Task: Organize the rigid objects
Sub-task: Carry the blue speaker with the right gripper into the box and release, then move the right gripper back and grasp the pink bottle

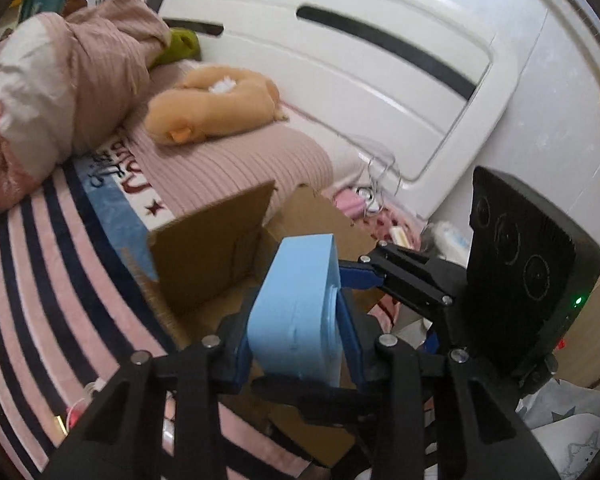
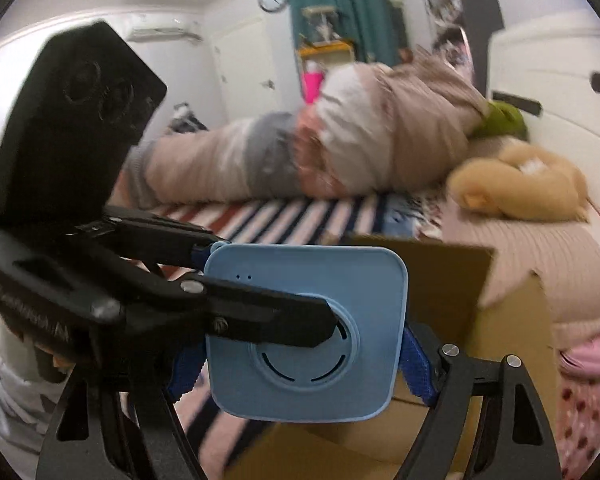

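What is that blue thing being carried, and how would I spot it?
Start at the bed with the striped cover, then find the open cardboard box on it. Above the box, both tools' jaws clamp a flat, pale blue plastic box with rounded corners; a round slotted ring on its face marks it out.

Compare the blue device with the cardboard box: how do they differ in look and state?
The blue device is smooth plastic with rounded corners; the cardboard box is brown with flaps. The blue device is held by the left gripper and right gripper; the cardboard box sits open on the bed. Both are rigid.
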`<state>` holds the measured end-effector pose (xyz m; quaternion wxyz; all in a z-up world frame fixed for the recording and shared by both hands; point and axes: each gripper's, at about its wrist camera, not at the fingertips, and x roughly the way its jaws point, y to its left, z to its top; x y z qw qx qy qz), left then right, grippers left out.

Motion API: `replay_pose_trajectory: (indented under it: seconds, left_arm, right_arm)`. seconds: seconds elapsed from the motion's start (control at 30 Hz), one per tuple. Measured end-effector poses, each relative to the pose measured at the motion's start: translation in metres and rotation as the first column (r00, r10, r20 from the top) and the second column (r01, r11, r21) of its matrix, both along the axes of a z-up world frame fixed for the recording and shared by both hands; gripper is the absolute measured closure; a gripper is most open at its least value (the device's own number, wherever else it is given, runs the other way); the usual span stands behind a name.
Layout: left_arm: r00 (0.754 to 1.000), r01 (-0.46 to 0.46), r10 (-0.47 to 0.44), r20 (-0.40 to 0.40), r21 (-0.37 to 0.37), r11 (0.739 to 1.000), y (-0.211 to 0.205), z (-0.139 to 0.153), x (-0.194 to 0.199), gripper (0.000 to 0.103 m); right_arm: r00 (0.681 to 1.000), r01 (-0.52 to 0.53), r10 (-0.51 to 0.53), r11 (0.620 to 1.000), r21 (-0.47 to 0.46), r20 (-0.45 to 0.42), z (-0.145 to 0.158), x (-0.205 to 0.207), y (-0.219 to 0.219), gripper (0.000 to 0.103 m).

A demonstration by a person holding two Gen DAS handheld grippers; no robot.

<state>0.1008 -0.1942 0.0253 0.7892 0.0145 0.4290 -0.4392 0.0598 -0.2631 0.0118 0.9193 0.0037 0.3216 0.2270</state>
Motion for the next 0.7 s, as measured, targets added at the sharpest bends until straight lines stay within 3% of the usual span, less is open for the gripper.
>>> replay_pose_trajectory:
  seconds: [0.2,0.33,0.37,0.53,0.57,0.7]
  left_arm:
    - [0.999,-0.012,0.015,-0.040,0.072,0.997,-0.014,-0.023,0.007,0.066]
    - [0.999,-0.051,0.052,-0.008,0.099,0.994,-0.011,-0.024,0.007,0.039]
    - [0.998,-0.060,0.059,0.006,0.095,0.994,-0.008,-0.021,0.006,0.033]
    - [0.990,-0.128,0.126,0.060,0.037,0.991,0.020,0.000,0.001,0.025]
    - [0.986,-0.151,0.149,0.074,0.023,0.988,0.030,0.004,-0.002,0.024]
    - [0.953,-0.269,0.268,0.139,-0.013,0.963,0.077,0.021,-0.017,0.023]
  right_arm:
    - [0.991,-0.004,0.005,1.000,0.008,-0.131,-0.020,0.013,-0.025,0.024]
    - [0.988,0.036,-0.043,0.998,-0.048,-0.145,-0.028,0.013,-0.027,0.023]
    - [0.988,0.046,-0.054,0.997,-0.054,-0.144,-0.029,0.012,-0.027,0.021]
    - [0.991,0.074,-0.080,0.996,-0.059,-0.107,-0.022,0.008,-0.026,0.014]
    - [0.992,0.074,-0.080,0.995,-0.063,-0.096,-0.019,0.008,-0.024,0.009]
    - [0.996,0.084,-0.086,0.990,-0.115,-0.011,0.000,-0.001,-0.002,0.009]
